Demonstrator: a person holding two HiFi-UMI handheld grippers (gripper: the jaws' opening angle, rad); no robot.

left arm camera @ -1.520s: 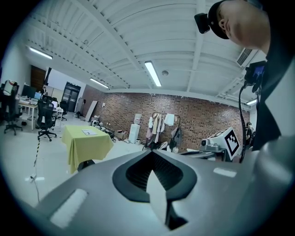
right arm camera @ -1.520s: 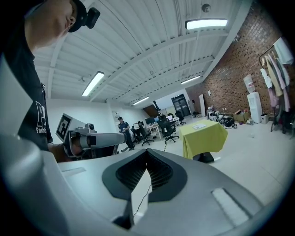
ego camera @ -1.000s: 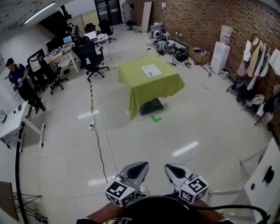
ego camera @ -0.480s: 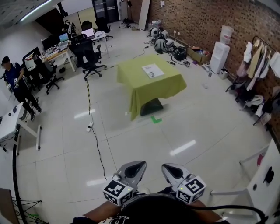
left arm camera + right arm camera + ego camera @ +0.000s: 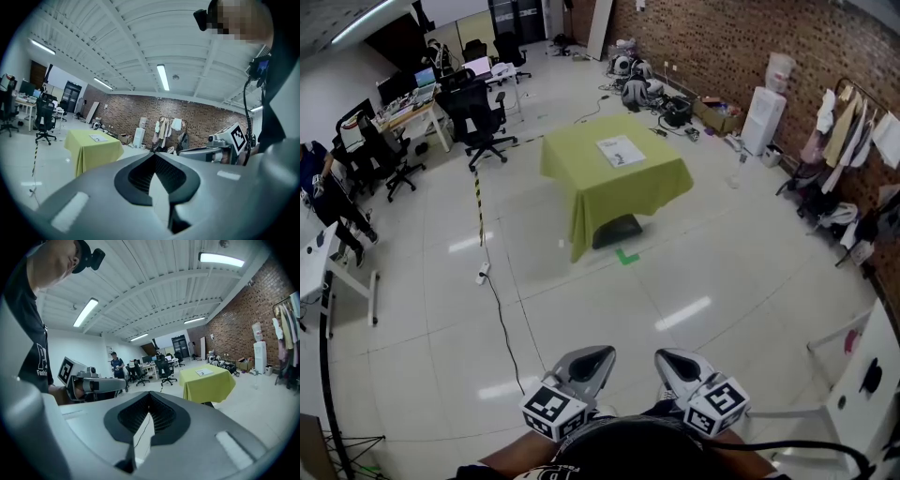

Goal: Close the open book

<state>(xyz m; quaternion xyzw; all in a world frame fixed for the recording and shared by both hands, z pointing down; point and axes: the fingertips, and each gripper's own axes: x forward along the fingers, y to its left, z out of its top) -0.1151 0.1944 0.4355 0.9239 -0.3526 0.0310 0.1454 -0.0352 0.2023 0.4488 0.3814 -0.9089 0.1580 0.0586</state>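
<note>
Since left gripper and right gripper have jaws together, empty, well short of the far table, book may get shoved, not closed.

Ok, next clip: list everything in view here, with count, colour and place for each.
table: one, under a yellow-green cloth, mid-floor ahead
open book: one, white pages, on the table top
tape mark: one, green, on the floor at the table's near side
office chairs: several, black, upper left
person: one, dark clothes, far left edge
brick wall: one, red-brown, upper right
water dispenser: one, white, against that wall
clothes rack: one, mixed garments, right edge
cable: one, dark, on the floor left of centre
left gripper: one, grey, bottom of the head view, jaws together, empty
right gripper: one, grey, beside it, jaws together, empty
</note>
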